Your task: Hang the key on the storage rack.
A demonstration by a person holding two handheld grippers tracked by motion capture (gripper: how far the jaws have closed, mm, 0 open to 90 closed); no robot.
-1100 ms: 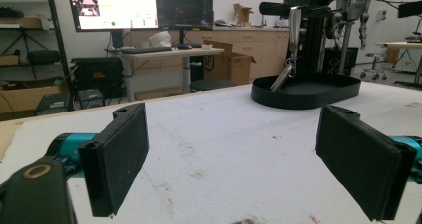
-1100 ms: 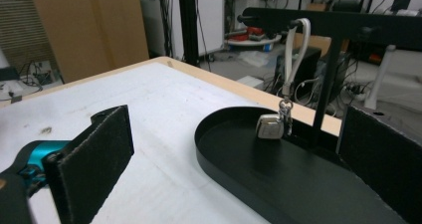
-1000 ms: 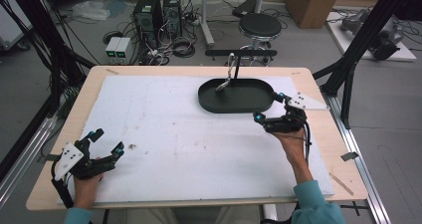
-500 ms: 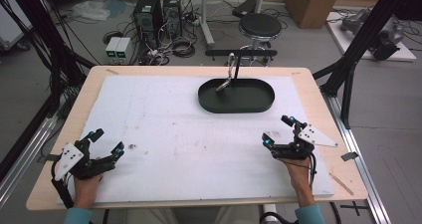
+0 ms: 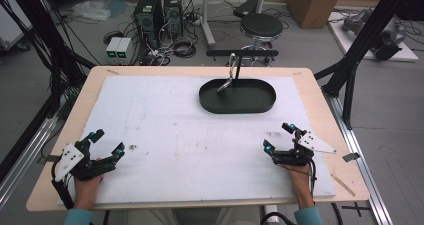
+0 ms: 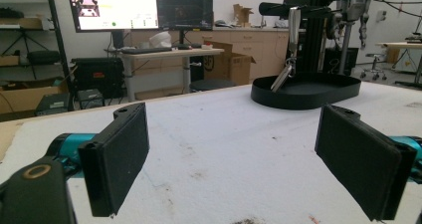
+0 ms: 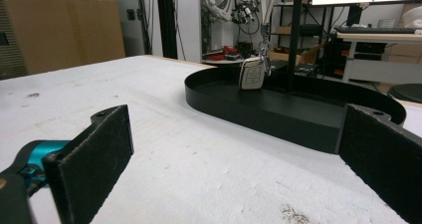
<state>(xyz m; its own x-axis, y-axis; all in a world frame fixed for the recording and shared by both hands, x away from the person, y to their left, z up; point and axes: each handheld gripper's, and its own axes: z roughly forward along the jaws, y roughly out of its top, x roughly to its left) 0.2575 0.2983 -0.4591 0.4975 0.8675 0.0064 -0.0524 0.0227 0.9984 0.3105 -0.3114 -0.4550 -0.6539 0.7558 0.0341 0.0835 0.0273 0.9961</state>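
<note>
No legible text, labels, brands or numbers anywhere, monitor screen [image 6: 115, 6] behind the desk [image 6: 214, 134] lit but its contents too blurred to read, buttons on the hanging key fob [image 7: 251, 73] too small to make out

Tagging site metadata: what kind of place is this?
Likely a robotics lab: black desktop computer towers and tangled cables on the grey floor, large monitors on a desk, black metal rig frame around the table.

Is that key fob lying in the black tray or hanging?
Hanging: the key fob dangles from the stand's bar, just above the black tray.
</note>
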